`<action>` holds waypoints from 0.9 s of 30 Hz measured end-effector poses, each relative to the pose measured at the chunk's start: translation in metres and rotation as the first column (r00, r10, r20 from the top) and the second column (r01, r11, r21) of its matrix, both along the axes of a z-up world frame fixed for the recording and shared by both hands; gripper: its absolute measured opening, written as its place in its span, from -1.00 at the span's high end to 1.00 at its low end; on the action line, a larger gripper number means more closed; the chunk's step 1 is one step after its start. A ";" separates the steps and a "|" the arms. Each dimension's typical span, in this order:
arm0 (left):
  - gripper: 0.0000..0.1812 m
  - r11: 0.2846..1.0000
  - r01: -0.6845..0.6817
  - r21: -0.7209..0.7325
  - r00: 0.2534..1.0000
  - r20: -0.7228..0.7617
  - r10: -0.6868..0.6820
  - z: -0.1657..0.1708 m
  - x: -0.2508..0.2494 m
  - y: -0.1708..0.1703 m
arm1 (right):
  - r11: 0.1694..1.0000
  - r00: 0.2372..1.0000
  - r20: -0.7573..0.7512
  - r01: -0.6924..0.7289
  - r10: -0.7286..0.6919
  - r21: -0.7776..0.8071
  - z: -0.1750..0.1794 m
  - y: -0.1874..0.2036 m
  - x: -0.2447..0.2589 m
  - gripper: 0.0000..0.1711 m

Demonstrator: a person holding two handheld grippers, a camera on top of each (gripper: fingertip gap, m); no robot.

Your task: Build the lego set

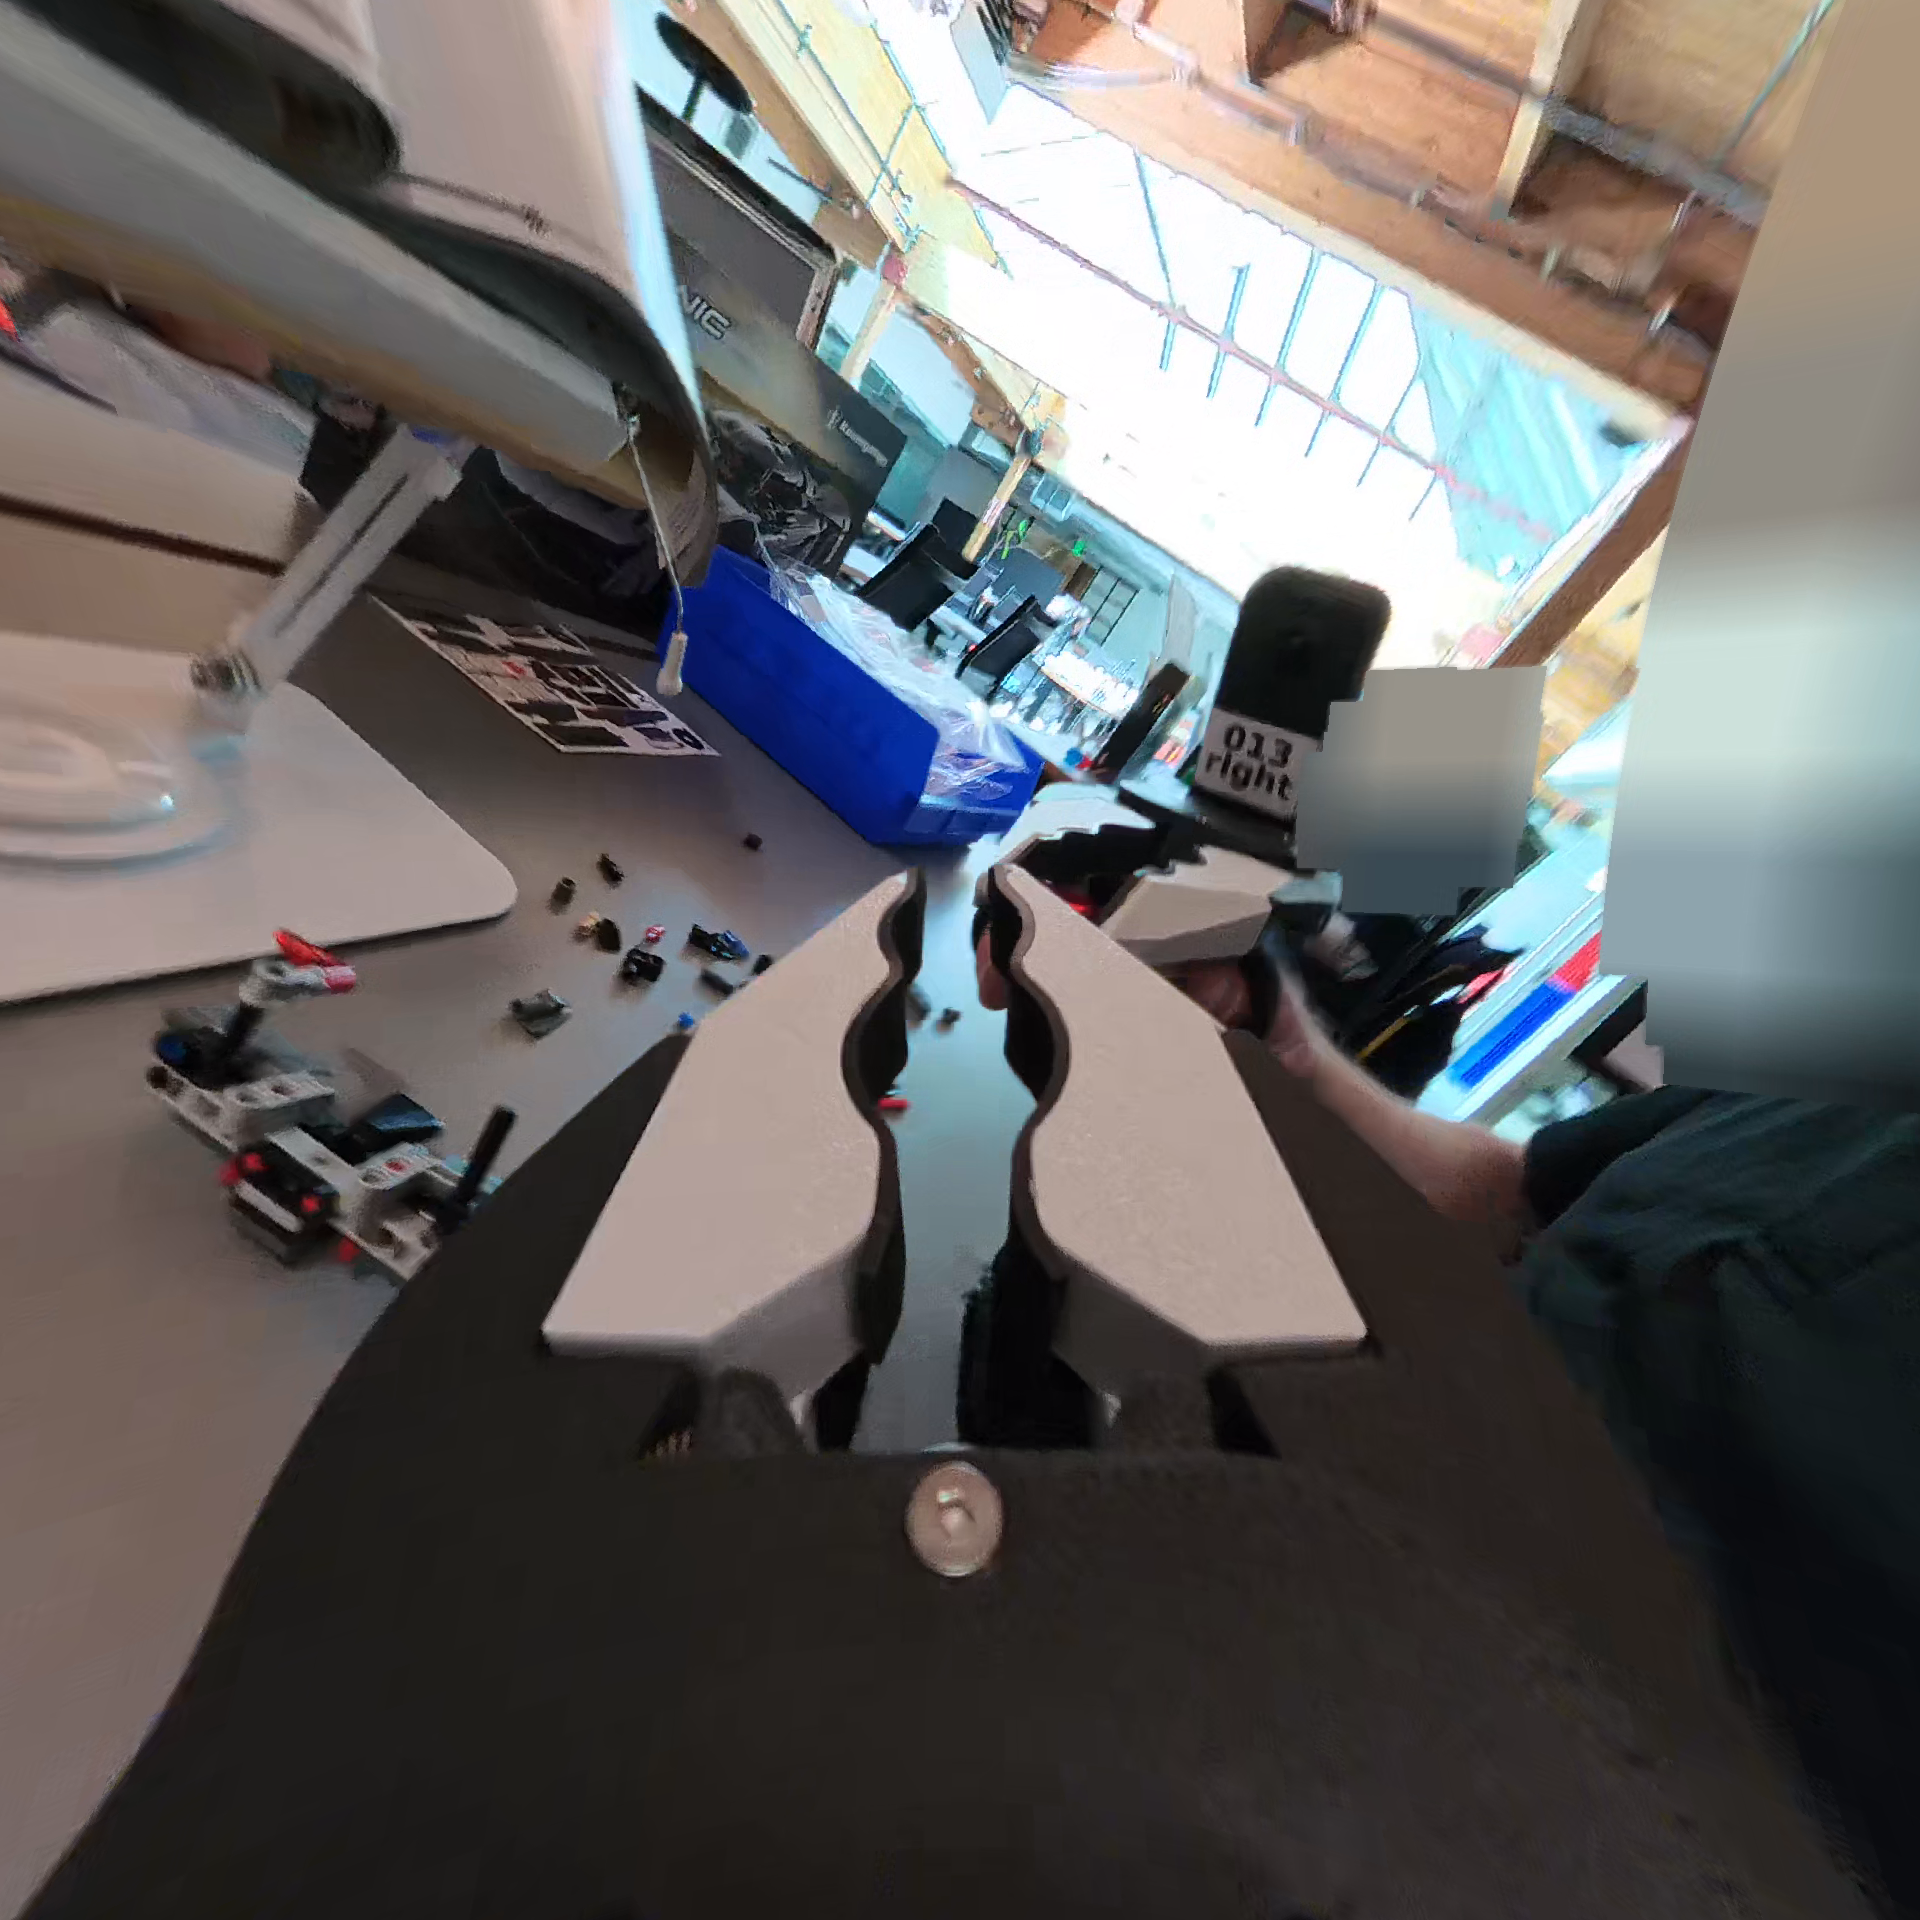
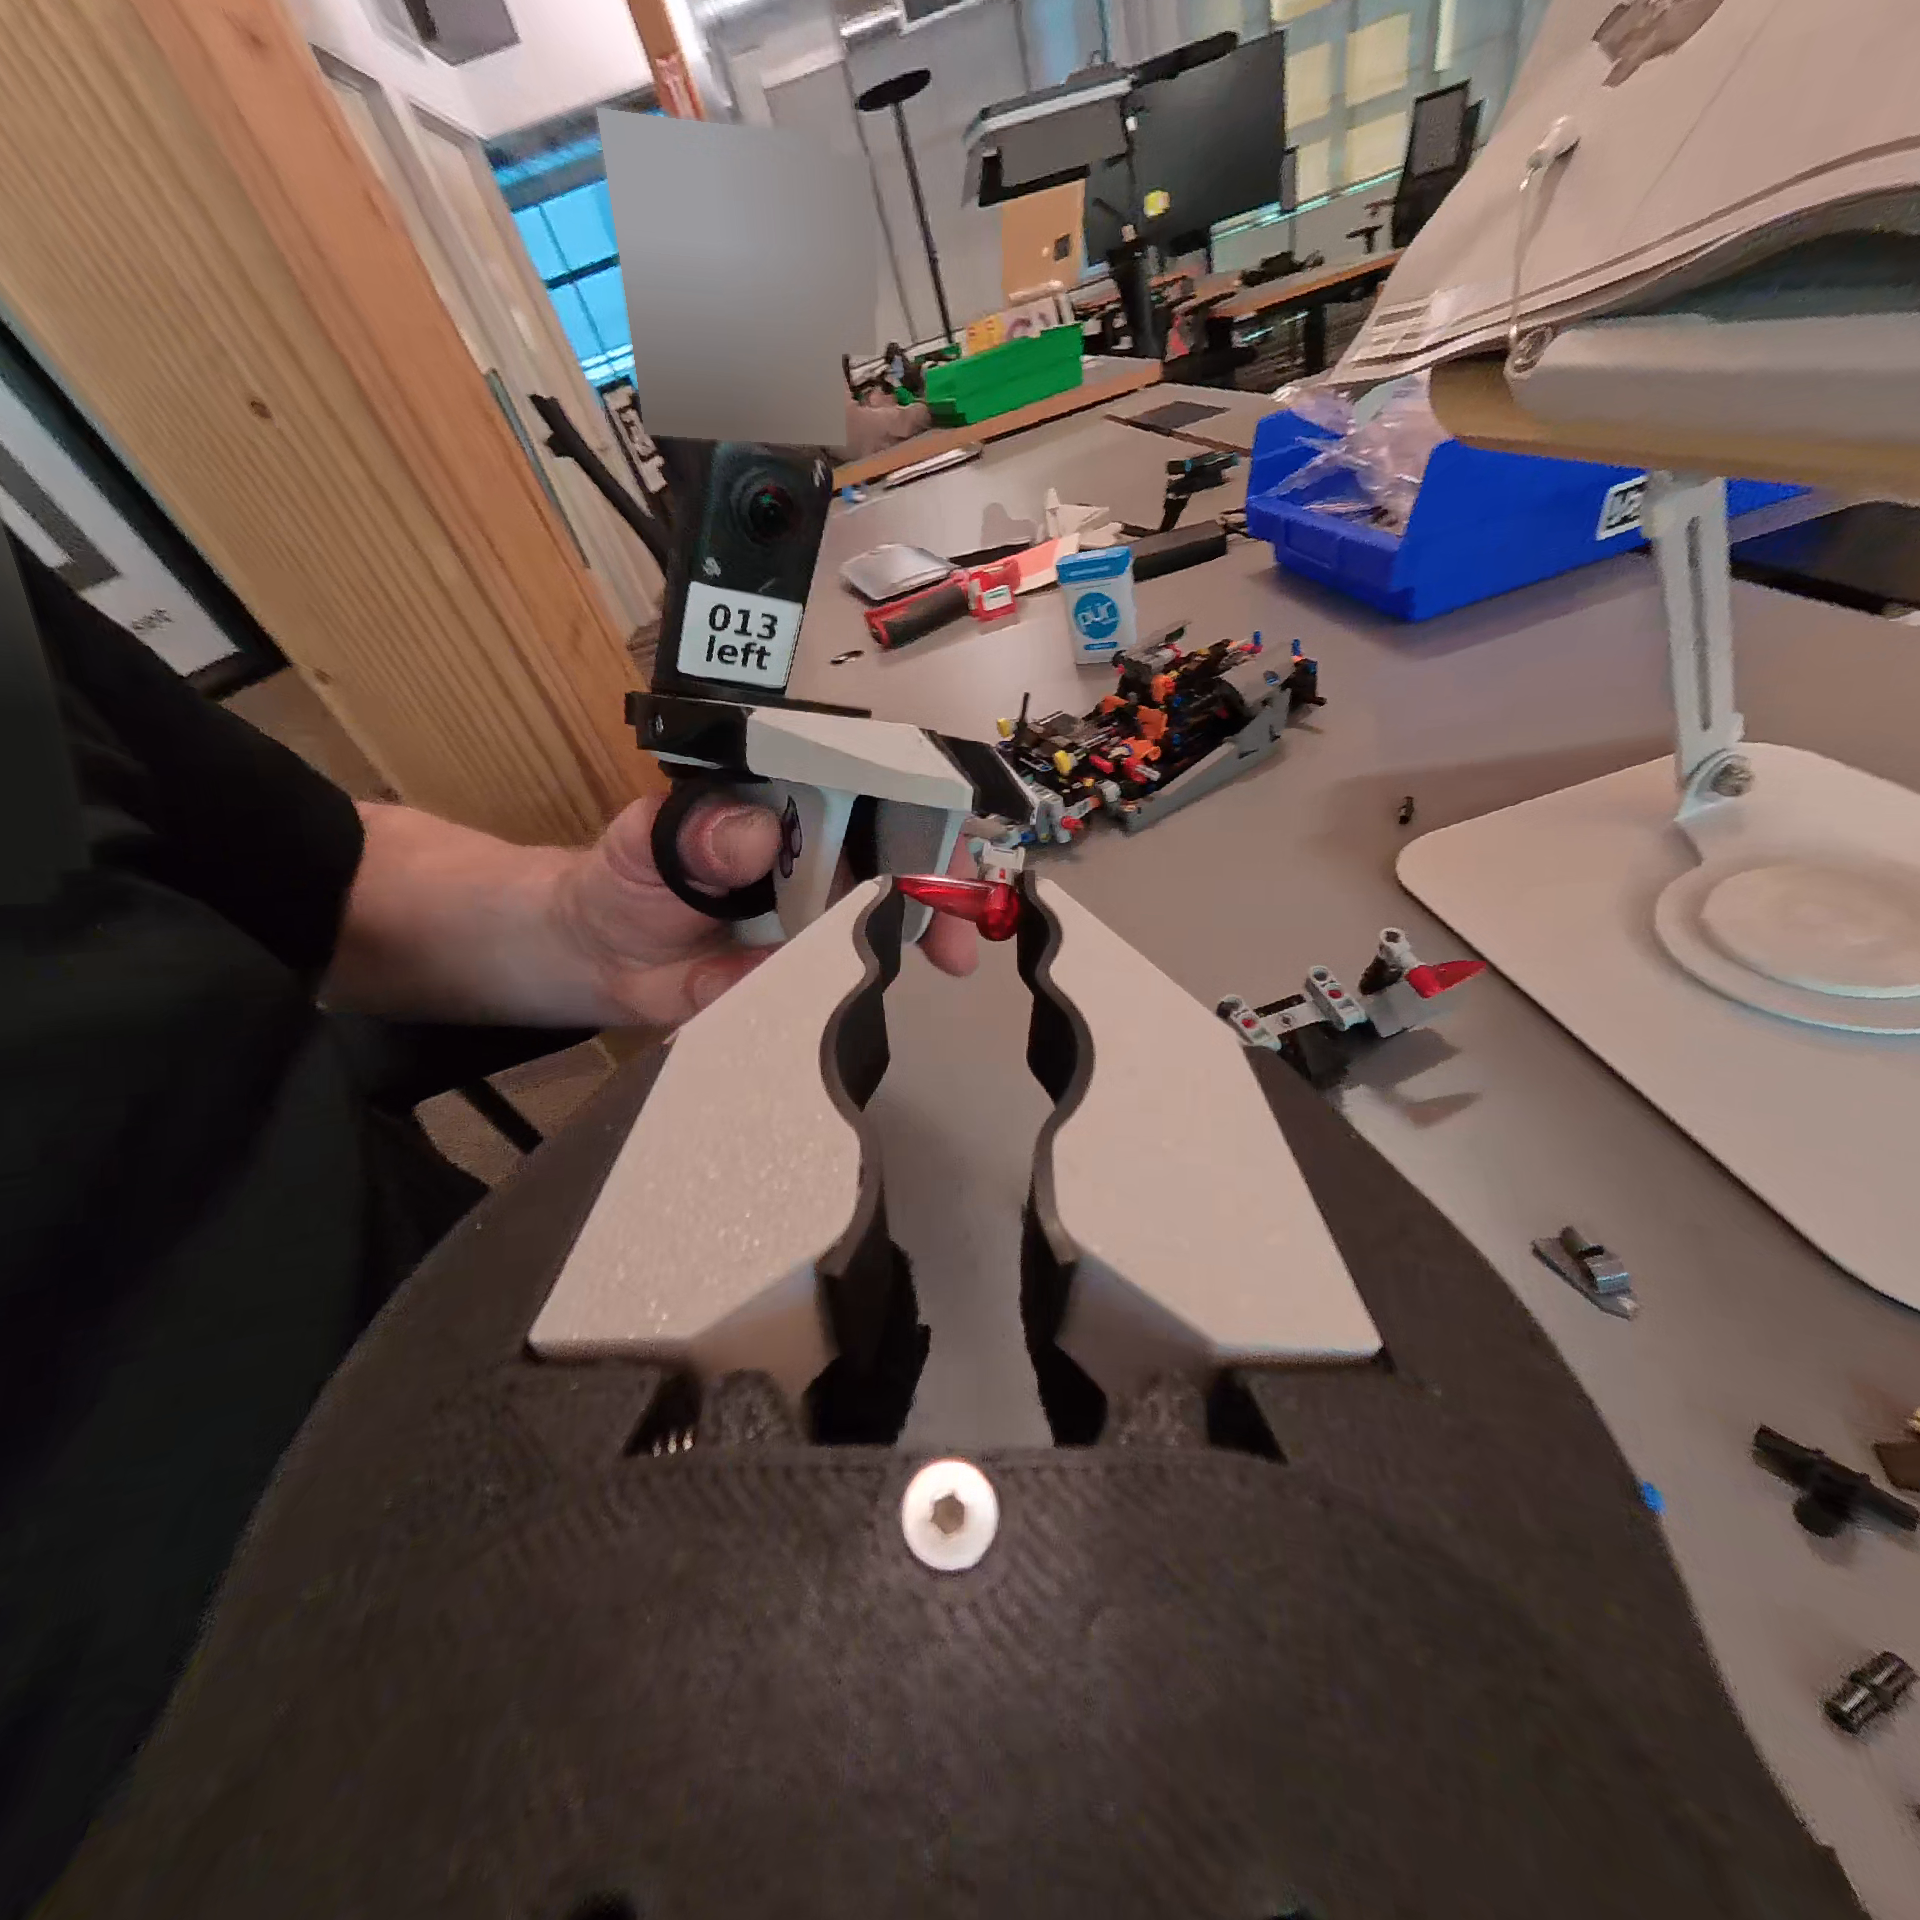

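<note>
My right gripper (image 2: 956,896) is shut on a small red cone piece (image 2: 961,906), held in the air over the table's near edge. A small grey-white piece (image 2: 1000,860) sits on the cone. My left gripper (image 1: 958,888) has its jaws nearly together; in the right wrist view its tip (image 2: 987,826) meets that grey-white piece. The right gripper (image 1: 1044,847) shows just beyond the left fingertips. A partly built grey, black and red model (image 1: 301,1132) stands on the grey table; it also shows in the right wrist view (image 2: 1340,1003).
Loose small pieces (image 1: 644,945) lie scattered on the table, more at the right (image 2: 1584,1262). A white stand base (image 2: 1714,966) holds a booklet overhead. A blue bin (image 2: 1434,530), a larger built chassis (image 2: 1153,727) and a printed sheet (image 1: 551,686) lie farther back. The grippers are tip to tip, or close to it.
</note>
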State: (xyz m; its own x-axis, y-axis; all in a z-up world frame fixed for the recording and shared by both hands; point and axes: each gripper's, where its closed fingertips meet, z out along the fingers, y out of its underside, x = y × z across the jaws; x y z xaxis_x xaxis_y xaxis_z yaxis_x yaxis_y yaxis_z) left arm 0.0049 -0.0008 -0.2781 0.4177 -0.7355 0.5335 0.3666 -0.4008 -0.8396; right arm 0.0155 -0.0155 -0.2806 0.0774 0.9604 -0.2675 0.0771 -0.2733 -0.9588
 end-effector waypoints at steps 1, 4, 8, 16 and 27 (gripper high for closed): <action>0.89 0.999 -0.003 0.046 0.999 -0.050 0.005 0.001 0.000 -0.001 | 1.000 1.000 -0.005 -0.017 0.017 -0.012 0.000 -0.001 0.001 0.77; 0.87 0.980 0.015 0.197 0.976 -0.216 0.029 0.001 0.004 -0.006 | 0.997 0.997 -0.037 -0.074 0.073 -0.035 0.003 -0.005 0.003 0.77; 0.82 0.953 0.048 0.300 0.942 -0.332 0.057 0.001 0.009 -0.012 | 0.990 0.989 -0.071 -0.131 0.128 -0.050 0.004 -0.009 0.006 0.77; 0.82 0.948 0.114 0.297 0.921 -0.390 0.011 -0.009 0.016 -0.021 | 0.986 0.986 -0.029 -0.166 0.167 0.028 -0.005 -0.017 0.004 0.77; 0.85 0.946 0.123 0.301 0.918 -0.397 0.007 -0.011 0.017 -0.022 | 0.983 0.981 -0.052 -0.186 0.186 0.009 -0.005 -0.018 0.005 0.77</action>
